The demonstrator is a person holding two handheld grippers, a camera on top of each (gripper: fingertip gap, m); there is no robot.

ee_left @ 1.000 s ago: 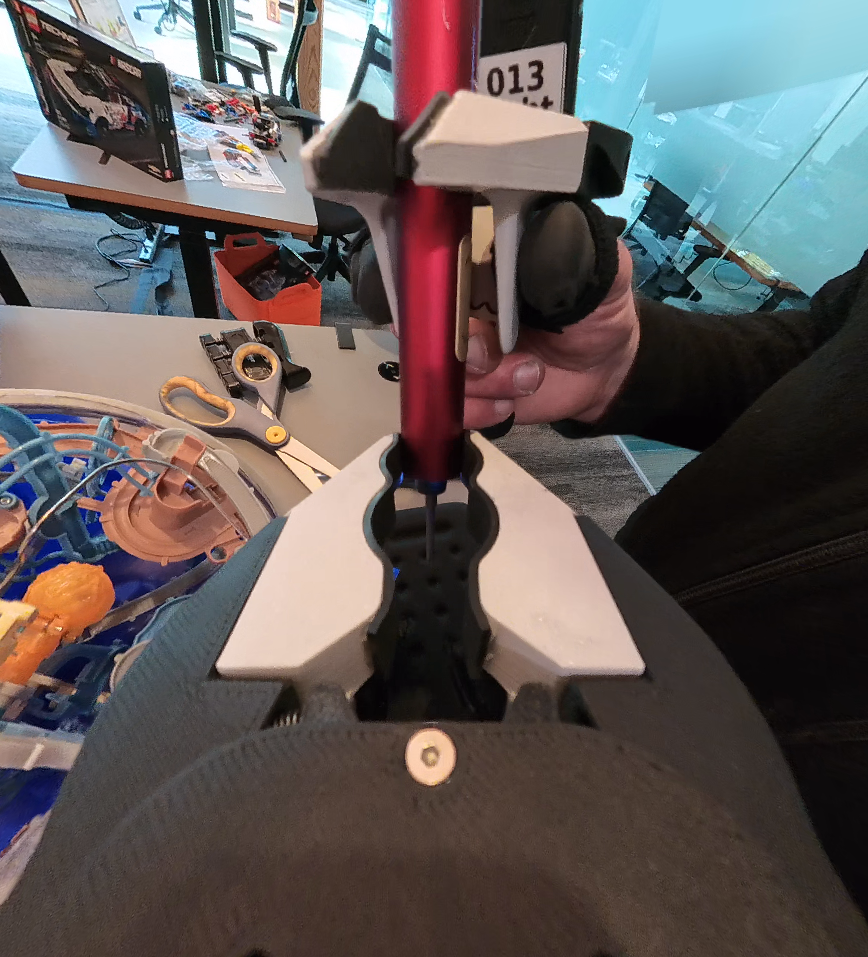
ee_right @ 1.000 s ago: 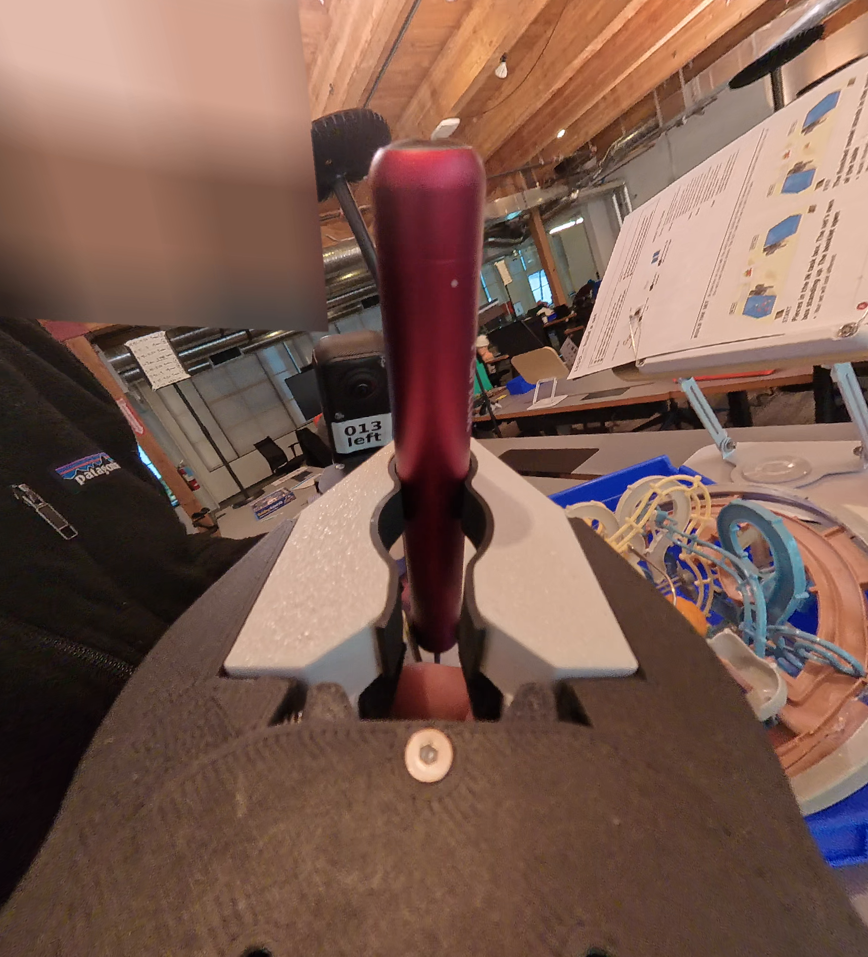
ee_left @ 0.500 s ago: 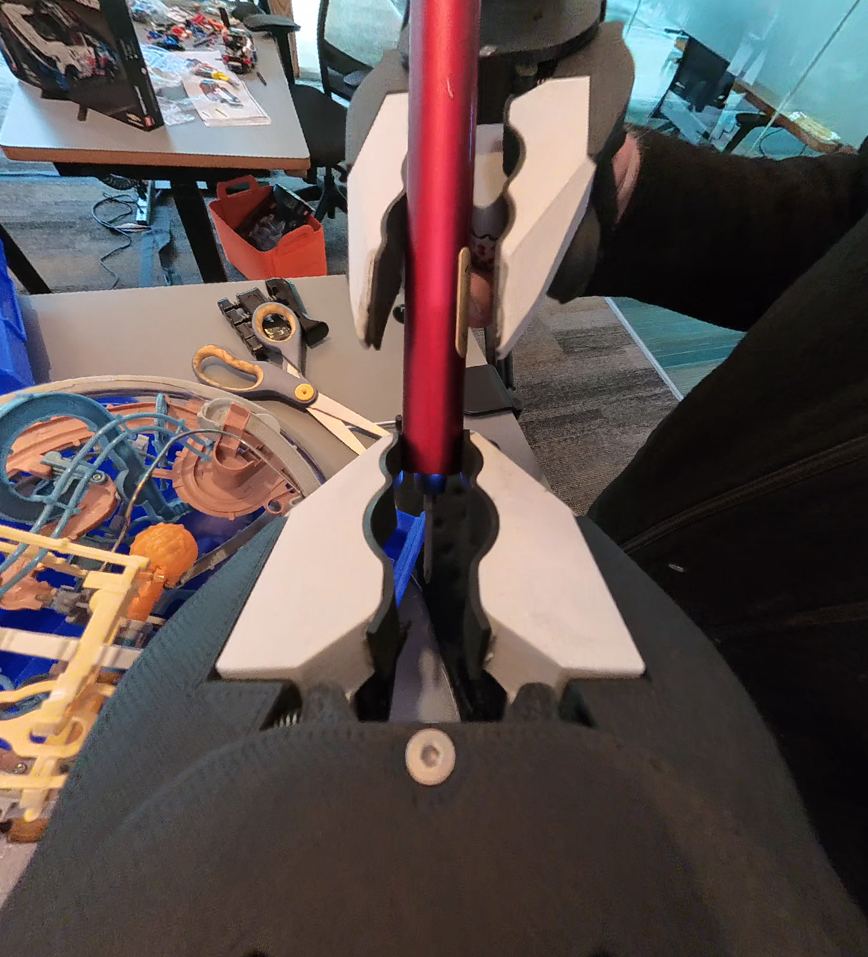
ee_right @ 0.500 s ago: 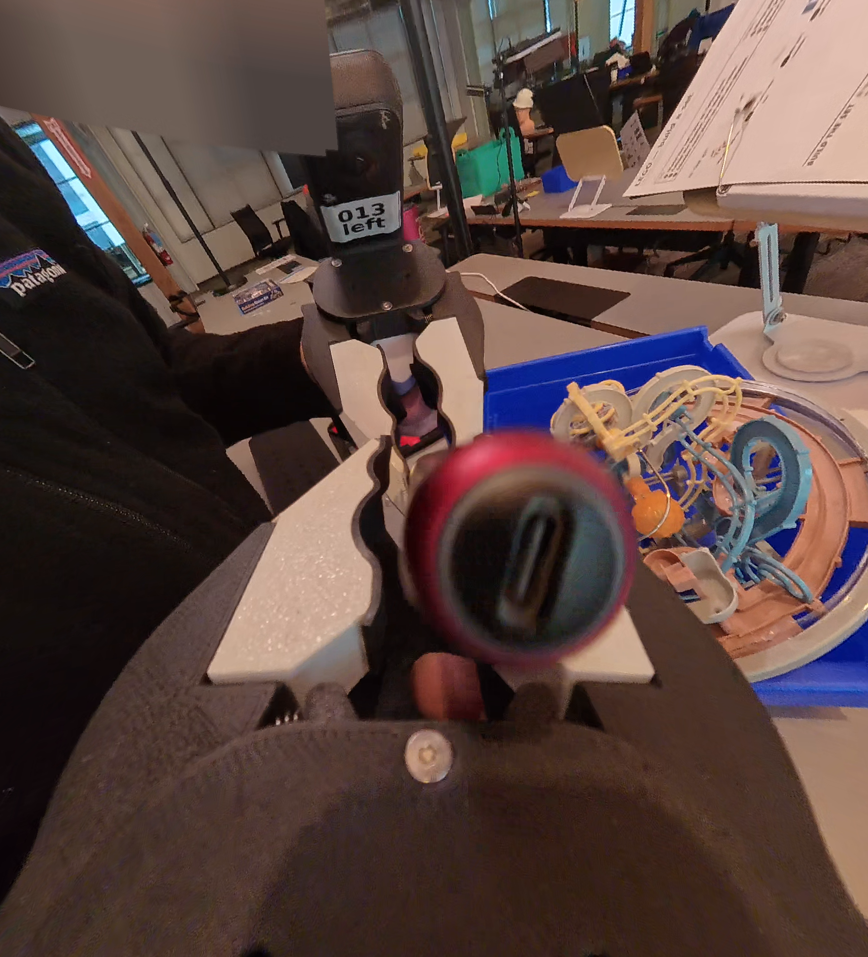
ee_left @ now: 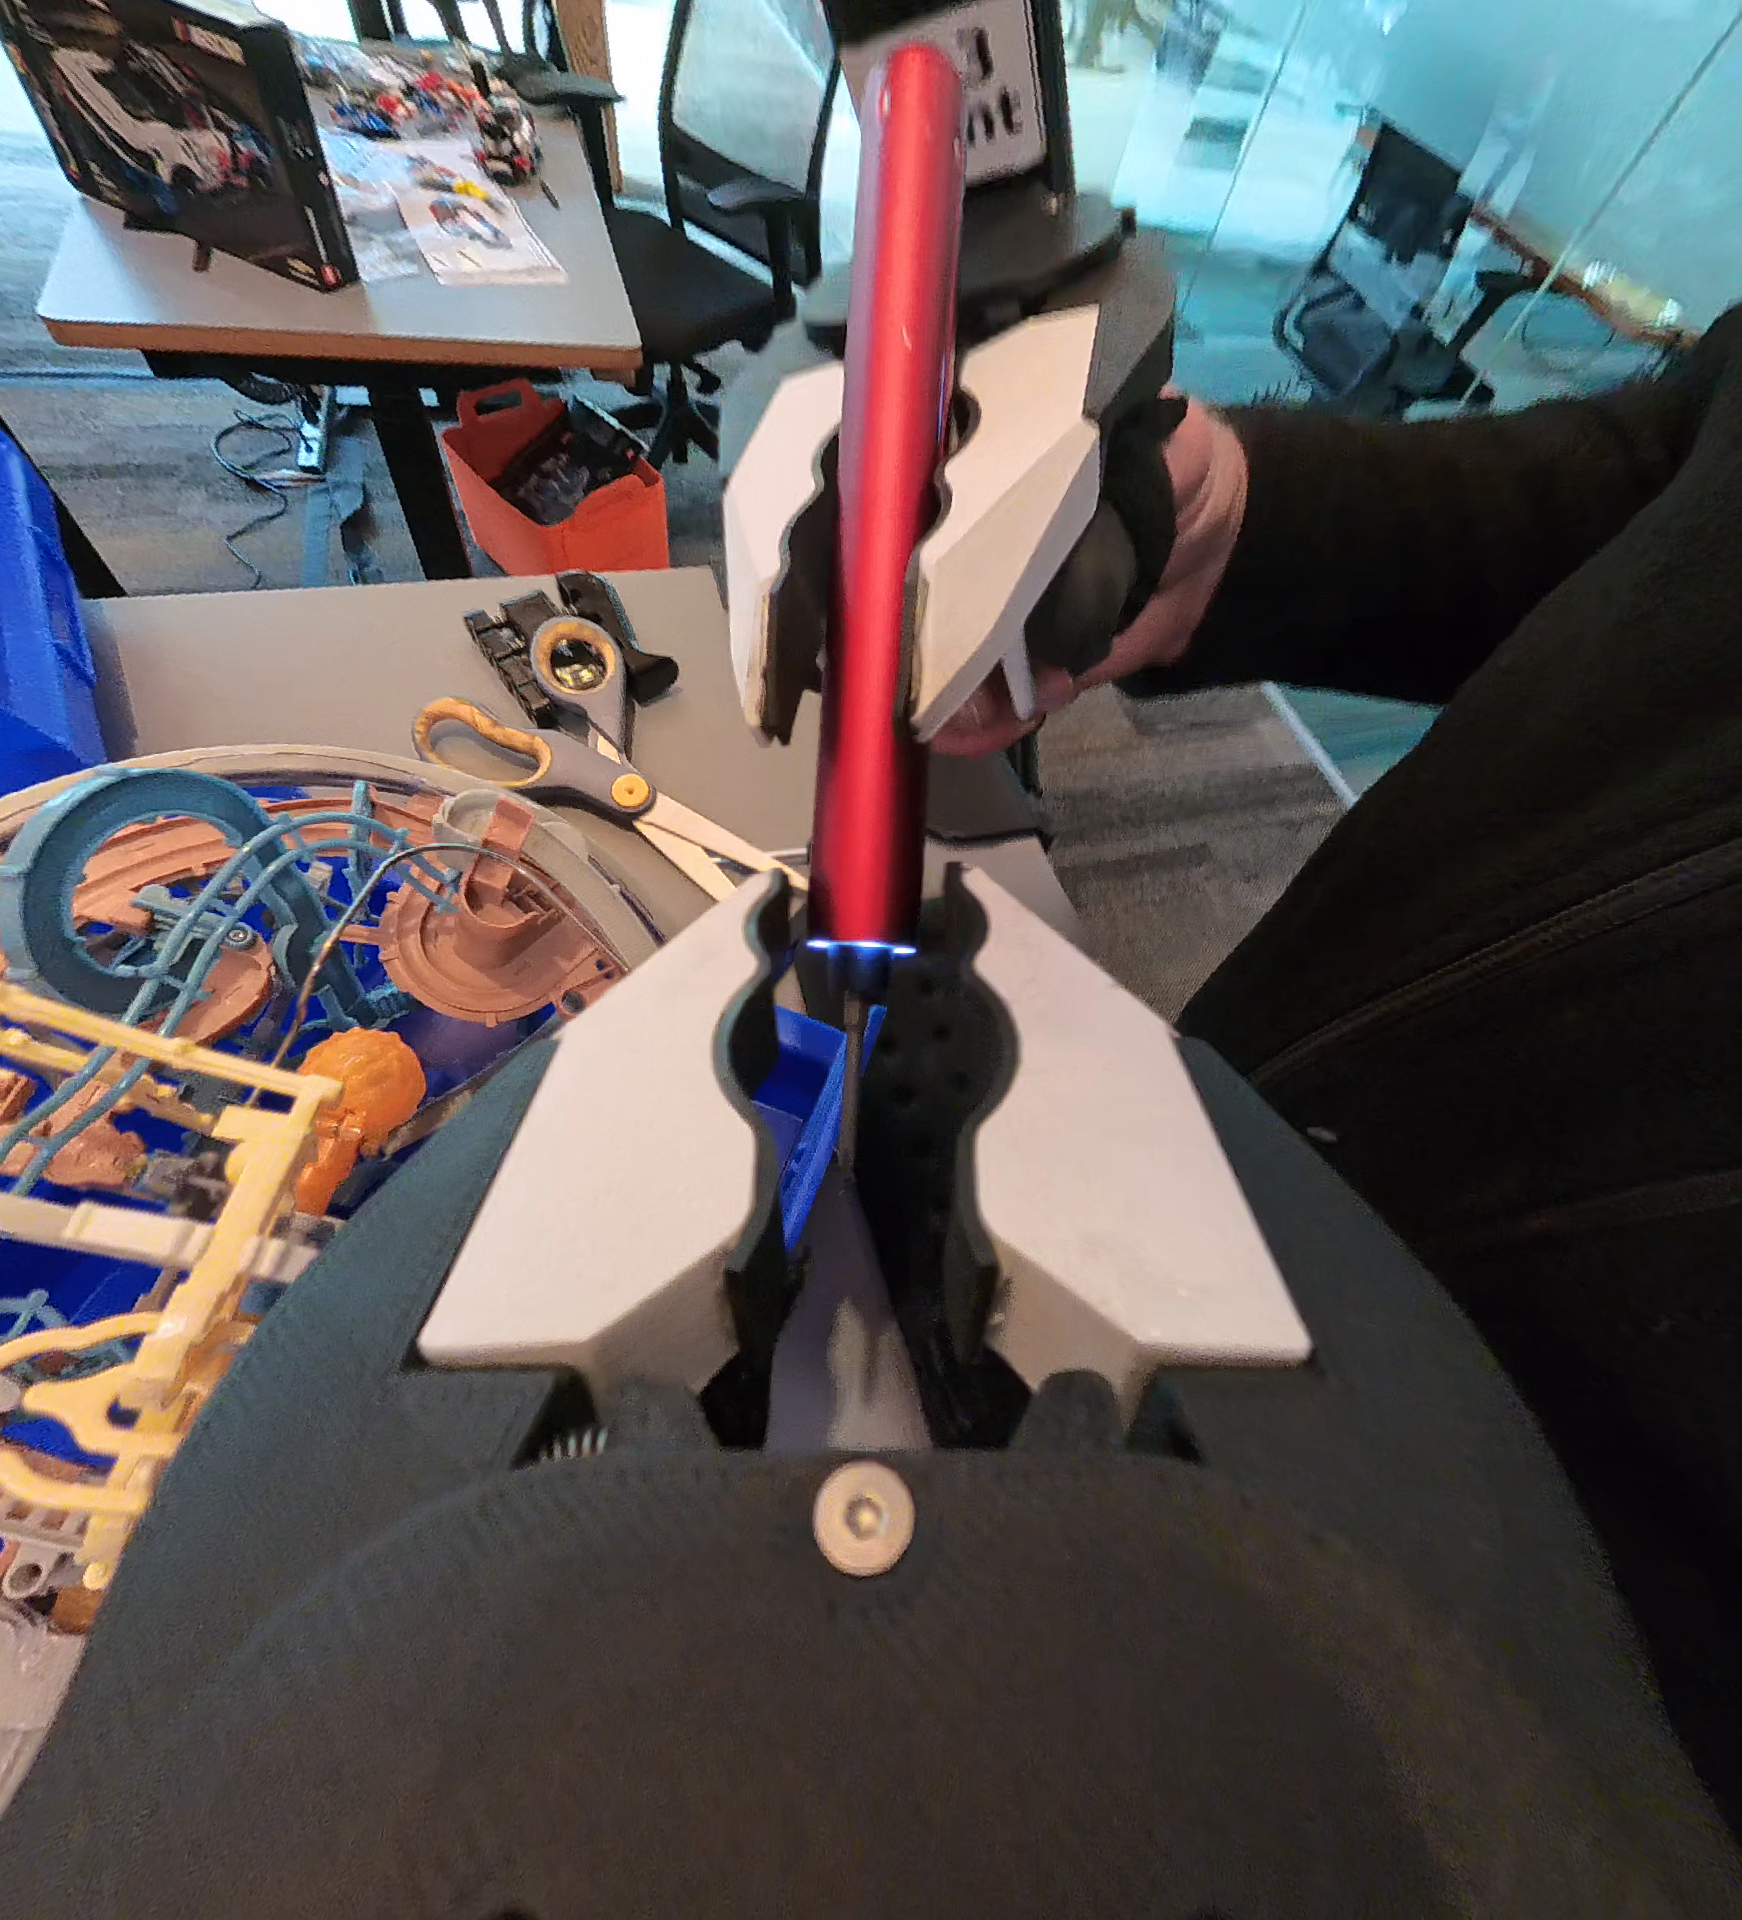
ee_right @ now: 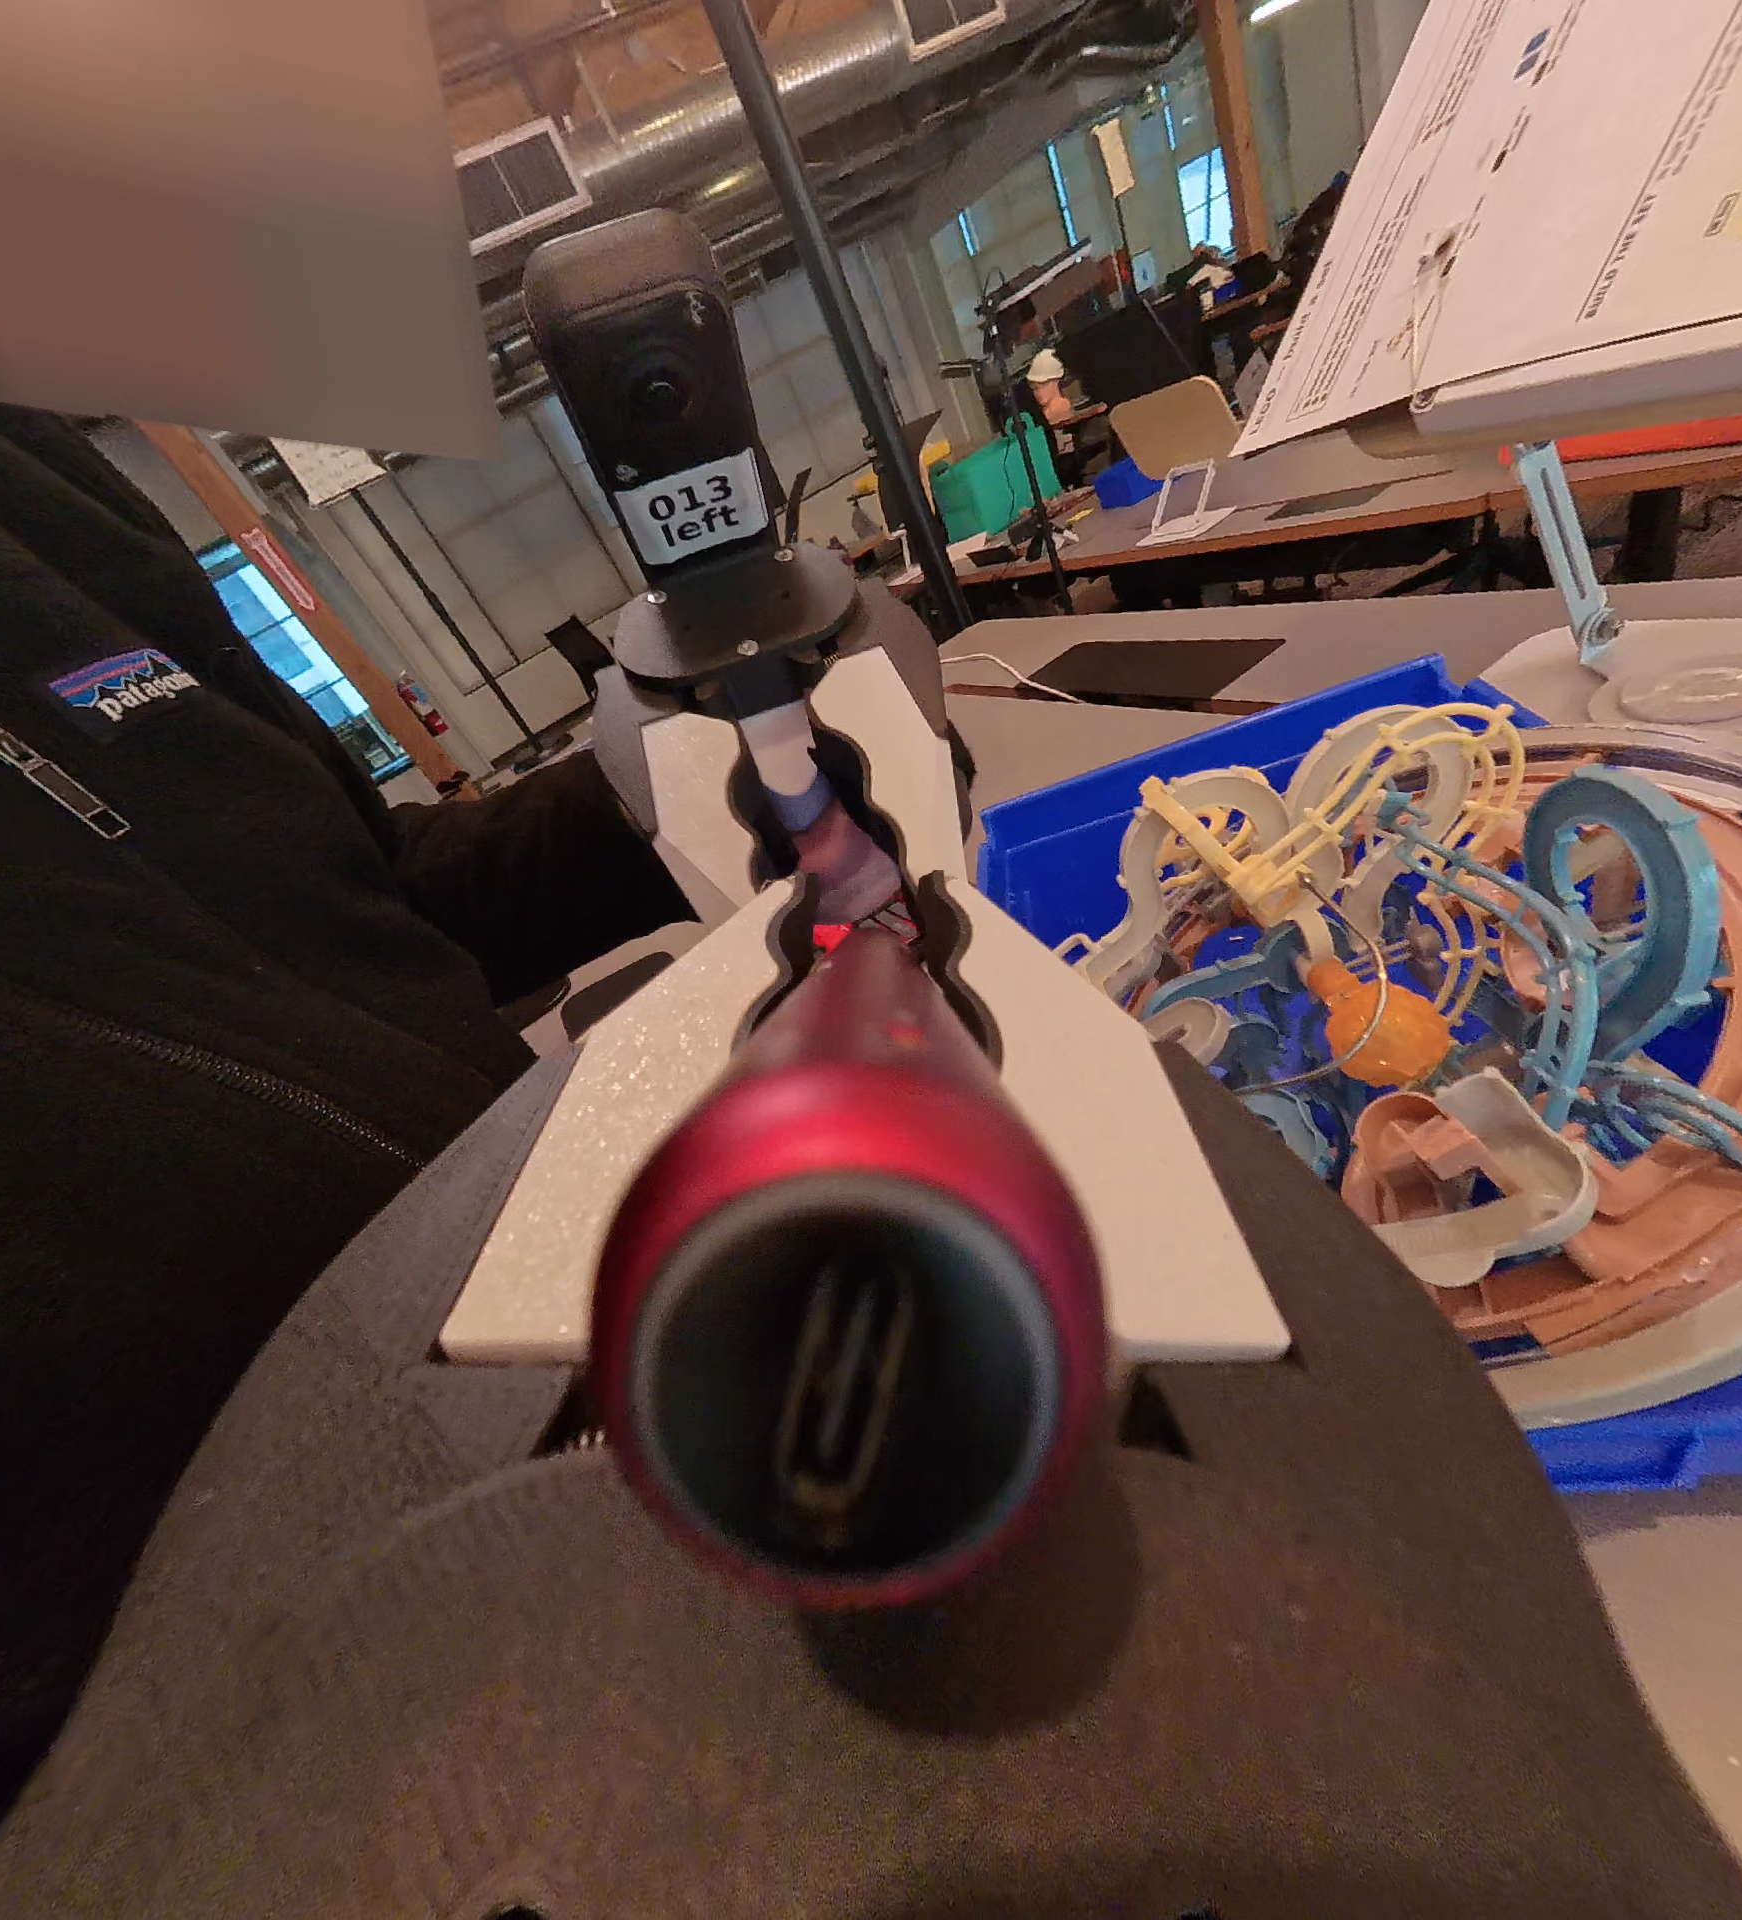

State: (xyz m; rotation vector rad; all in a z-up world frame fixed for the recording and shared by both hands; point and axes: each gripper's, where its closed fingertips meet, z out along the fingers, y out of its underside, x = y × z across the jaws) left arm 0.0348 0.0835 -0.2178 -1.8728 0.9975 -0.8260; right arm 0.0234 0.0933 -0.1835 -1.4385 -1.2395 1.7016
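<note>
A red pen-shaped electric screwdriver (ee_left: pixel 867 790) is held by both grippers above the table edge. My left gripper (ee_left: pixel 867 878) is shut on its front end, and the thin bit (ee_left: pixel 849 1081) runs back between the fingers. My right gripper (ee_left: pixel 846 727), held in a person's hand (ee_left: pixel 1194 520), is shut on the shaft higher up. In the right wrist view the right gripper (ee_right: pixel 862 894) clamps the screwdriver (ee_right: pixel 846 1299), whose rear end with a port points at the camera. The left gripper (ee_right: pixel 815 831) faces it just beyond.
A marble-run toy on a round base (ee_left: pixel 223 987) sits in a blue bin (ee_right: pixel 1158 790) beside the grippers and also shows in the right wrist view (ee_right: pixel 1469 987). Scissors (ee_left: pixel 555 769) and a black tool (ee_left: pixel 576 655) lie on the grey table. A paper on a stand (ee_right: pixel 1625 208) is at the right. The person's black jacket (ee_left: pixel 1573 1039) is close by. Only a small space, under 4 cm, lies between the two pairs of fingers.
The right gripper has swung around the screwdriver, so its rear end now points at the right camera instead of standing upright. The left gripper keeps its hold; both have shifted slightly over the toy.
</note>
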